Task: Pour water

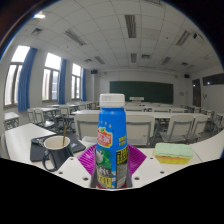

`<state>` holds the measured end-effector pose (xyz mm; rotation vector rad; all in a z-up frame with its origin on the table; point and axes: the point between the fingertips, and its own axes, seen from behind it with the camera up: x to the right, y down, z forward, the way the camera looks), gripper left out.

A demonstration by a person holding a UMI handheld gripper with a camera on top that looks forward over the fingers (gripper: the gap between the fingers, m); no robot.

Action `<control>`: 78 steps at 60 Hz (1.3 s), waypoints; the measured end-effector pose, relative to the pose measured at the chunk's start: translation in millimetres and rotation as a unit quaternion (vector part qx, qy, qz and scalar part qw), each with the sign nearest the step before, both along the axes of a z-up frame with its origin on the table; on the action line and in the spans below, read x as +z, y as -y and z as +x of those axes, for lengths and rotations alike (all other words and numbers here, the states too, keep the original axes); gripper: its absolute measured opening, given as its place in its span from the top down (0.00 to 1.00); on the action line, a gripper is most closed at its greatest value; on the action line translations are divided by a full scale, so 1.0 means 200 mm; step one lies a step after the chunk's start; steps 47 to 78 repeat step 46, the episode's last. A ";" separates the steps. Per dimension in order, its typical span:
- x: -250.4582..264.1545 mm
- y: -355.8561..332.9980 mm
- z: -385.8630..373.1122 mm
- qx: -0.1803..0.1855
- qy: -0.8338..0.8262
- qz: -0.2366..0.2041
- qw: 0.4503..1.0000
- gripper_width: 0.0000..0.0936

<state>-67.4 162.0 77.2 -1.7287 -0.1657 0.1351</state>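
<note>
A classroom is seen beyond the gripper, with rows of desks and chairs (pixel 160 125), windows (pixel 50 78) along the left wall and a dark chalkboard (pixel 141 91) on the far wall. A white surface (pixel 20 140) is spread across the near part of the scene. A blue bottle (pixel 112 140) with a white cap and a red-and-white label is held upright in the gripper (pixel 112 172), both purple pads (pixel 131 160) being pressed against its lower sides. To the left of the bottle, a cup (pixel 57 150) is set on a dark tray (pixel 40 152) on the surface. To the right, a yellow-green sponge (pixel 172 152) is laid on the surface, apart from the bottle.
</note>
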 end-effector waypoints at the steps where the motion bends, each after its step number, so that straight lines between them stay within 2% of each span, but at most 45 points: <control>1: 0.00 -0.01 0.00 0.000 -0.003 -0.001 1.000 0.57; 8: -0.02 0.00 -0.01 0.003 0.004 -0.025 1.000 0.36; 9: -0.03 0.01 -0.01 0.001 0.008 -0.034 0.999 0.31; 11: -0.06 0.03 0.01 -0.006 0.015 -0.050 0.999 0.13; 12: 0.00 0.07 0.11 -0.009 0.017 -0.058 0.998 0.07; 14: 0.00 0.10 0.12 -0.018 0.015 -0.057 0.998 0.10; 18: 0.00 0.23 0.08 -0.013 0.000 -0.045 0.999 0.10; 26: -0.01 0.59 0.02 -0.009 -0.031 -0.053 0.998 0.10; 35: -0.08 0.80 -0.08 -0.011 -0.080 -0.059 0.995 0.10; 41: -0.10 0.87 -0.12 -0.001 -0.141 -0.040 0.989 0.10; 46: -0.12 0.90 -0.15 0.016 -0.165 -0.042 0.985 0.10; 78: -0.12 0.90 -0.15 0.016 -0.165 -0.042 0.985 0.10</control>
